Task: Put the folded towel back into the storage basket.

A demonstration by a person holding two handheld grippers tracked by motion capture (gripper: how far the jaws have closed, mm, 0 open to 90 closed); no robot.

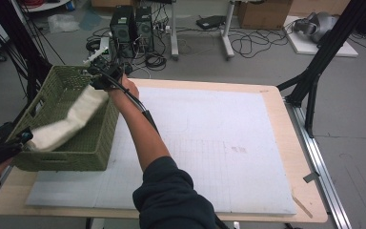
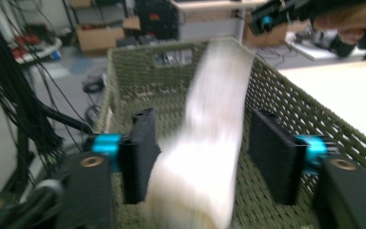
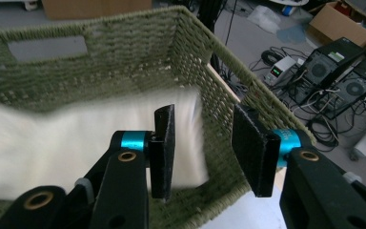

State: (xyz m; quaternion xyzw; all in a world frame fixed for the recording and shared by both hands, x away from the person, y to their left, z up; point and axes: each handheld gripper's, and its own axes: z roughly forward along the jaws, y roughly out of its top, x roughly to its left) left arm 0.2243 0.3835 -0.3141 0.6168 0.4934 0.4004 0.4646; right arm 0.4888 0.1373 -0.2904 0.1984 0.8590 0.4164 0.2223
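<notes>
Table (image 1: 267, 191), with a green basket (image 1: 95, 138) at the left corner. Inside it, a white cloth (image 1: 71, 121), laid long across. Looked like the drop-in step, cloth just let go. Left gripper (image 2: 205, 160) wide open around the cloth; right gripper (image 3: 202, 145) open beside the far rim. Next: pull both out. High view: whole table. Gripper views: the gaps.

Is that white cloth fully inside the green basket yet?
Not fully. The cloth lies slanted in the basket, its near end resting over the rim by the left tongs. Both tongs look open.
</notes>
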